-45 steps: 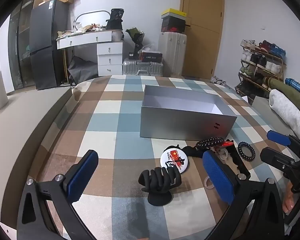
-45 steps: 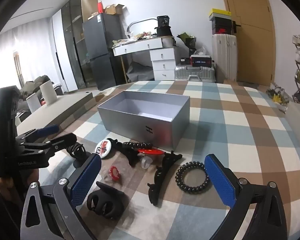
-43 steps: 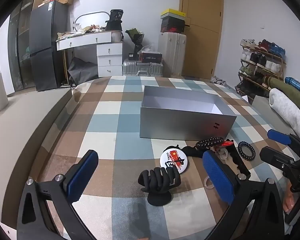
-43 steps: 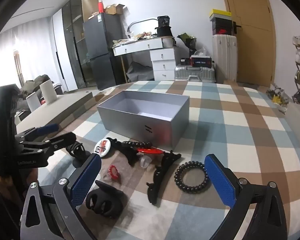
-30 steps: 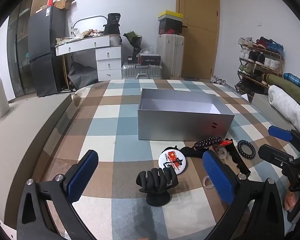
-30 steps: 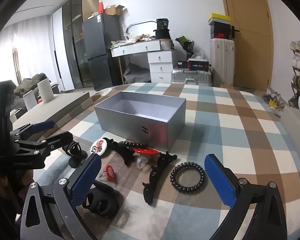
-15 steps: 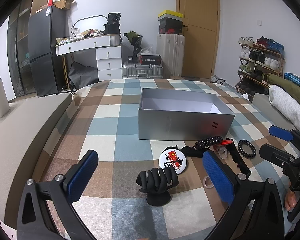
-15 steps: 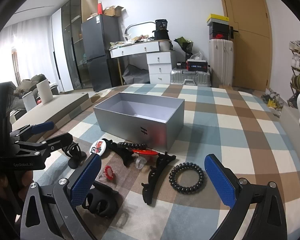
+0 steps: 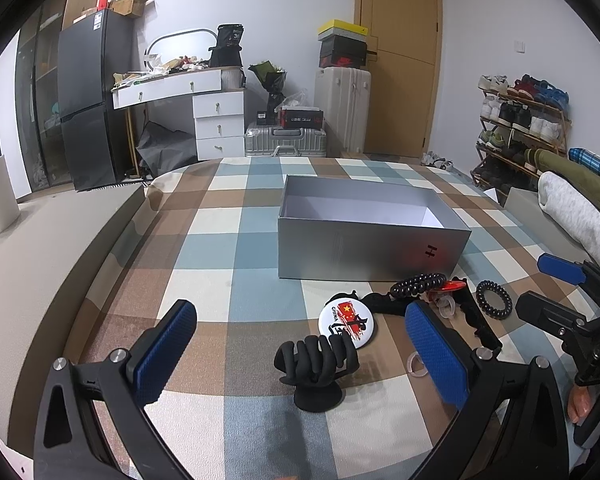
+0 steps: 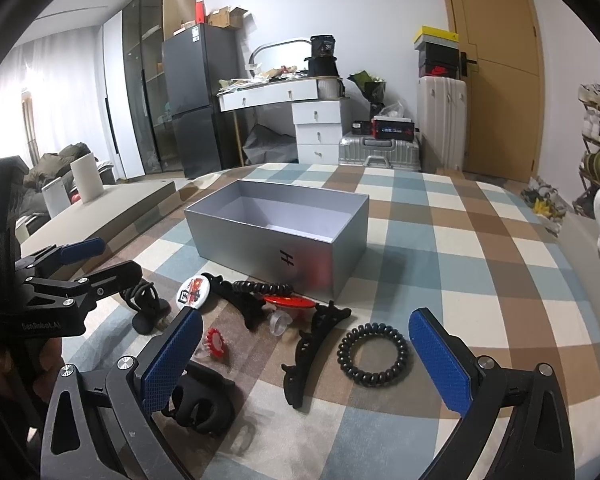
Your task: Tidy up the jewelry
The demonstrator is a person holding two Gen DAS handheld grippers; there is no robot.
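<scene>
An open silver box (image 9: pixel 364 252) (image 10: pixel 260 240) stands empty on the checked bedspread. In front of it lie a black hand-shaped stand (image 9: pixel 316 364) (image 10: pixel 146 304), a round flag badge (image 9: pixel 346 318) (image 10: pixel 191 290), a black spiral hair tie (image 10: pixel 374 354) (image 9: pixel 494 300), a black hair claw (image 10: pixel 316 348), a red oval clip (image 10: pixel 290 302), a small red clip (image 10: pixel 214 340) and another black claw (image 10: pixel 200 400). My left gripper (image 9: pixel 300 354) is open, its fingers either side of the stand. My right gripper (image 10: pixel 306 354) is open over the claw and hair tie.
A beige bench edge (image 9: pixel 40 248) runs along the left. Rolled blankets (image 9: pixel 572 208) lie at the right. Behind the bed are a white desk (image 9: pixel 188 92), suitcases (image 9: pixel 286 142) and a shoe rack (image 9: pixel 520 120).
Both grippers stay open and nearly still; the views shift only slightly. No item has moved.
</scene>
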